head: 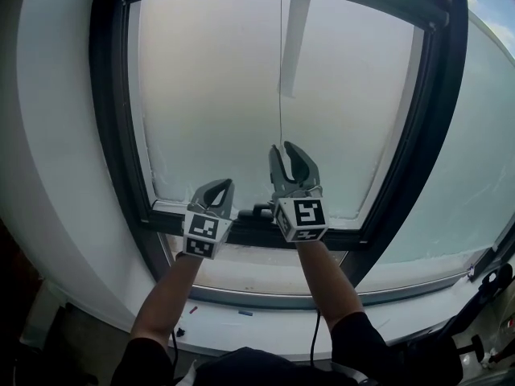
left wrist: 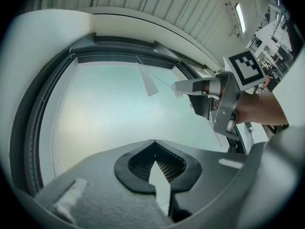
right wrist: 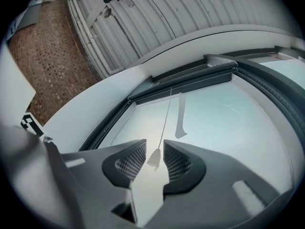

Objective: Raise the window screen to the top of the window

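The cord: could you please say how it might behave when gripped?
Probably floppy: the cord is thin and hangs straight. Likely light, so a nudge may swing it. Its small tapered pull might slip when squeezed.

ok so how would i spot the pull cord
Look at the big dark-framed window. A thin cord hangs down its middle, ending in a pale tab between the right hand-held gripper's open jaws. The strip beside it is wider and shorter.
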A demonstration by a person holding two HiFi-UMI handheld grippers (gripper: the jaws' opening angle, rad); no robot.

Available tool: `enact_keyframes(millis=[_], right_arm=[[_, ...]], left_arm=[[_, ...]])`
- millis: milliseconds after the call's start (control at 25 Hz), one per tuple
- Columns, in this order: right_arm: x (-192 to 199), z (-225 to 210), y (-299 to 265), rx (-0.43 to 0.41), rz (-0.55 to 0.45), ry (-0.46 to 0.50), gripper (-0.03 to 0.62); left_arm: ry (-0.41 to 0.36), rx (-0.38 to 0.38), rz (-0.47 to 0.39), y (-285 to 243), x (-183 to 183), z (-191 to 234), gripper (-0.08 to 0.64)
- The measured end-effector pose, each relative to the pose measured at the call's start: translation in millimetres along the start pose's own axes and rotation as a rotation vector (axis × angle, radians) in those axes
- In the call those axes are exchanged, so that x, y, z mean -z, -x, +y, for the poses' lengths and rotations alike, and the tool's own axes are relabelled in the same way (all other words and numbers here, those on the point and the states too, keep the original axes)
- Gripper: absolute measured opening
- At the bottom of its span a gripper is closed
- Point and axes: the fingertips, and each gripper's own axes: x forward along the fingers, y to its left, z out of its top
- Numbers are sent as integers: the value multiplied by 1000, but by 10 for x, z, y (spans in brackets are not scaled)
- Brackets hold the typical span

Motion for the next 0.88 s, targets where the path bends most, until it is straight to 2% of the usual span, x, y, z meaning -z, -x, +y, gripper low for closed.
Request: enact_keyframes(millis=[160,320,440,600,720,880], right_arm=[[155,-30,240,8,44,-12,95],[330,-47,614,15,78,-73,95],[519,-49,939,3,133,-105,94],[853,-89,1522,-21,212,-158,72],[944,-108,2017,-36,226,-216,48],[1144,42,2530,-68,246,-294,22]], left_arm=[[46,-19,-41,31,-22,-53,2],[76,7,-106,26,-28,-323,3],[143,38,-81,69,54,-647,3],[203,52,-90,261,266,-1013,3],[195,68,-91,550,355,-1316,3],[191,55,-5,955,618,-1645,3]])
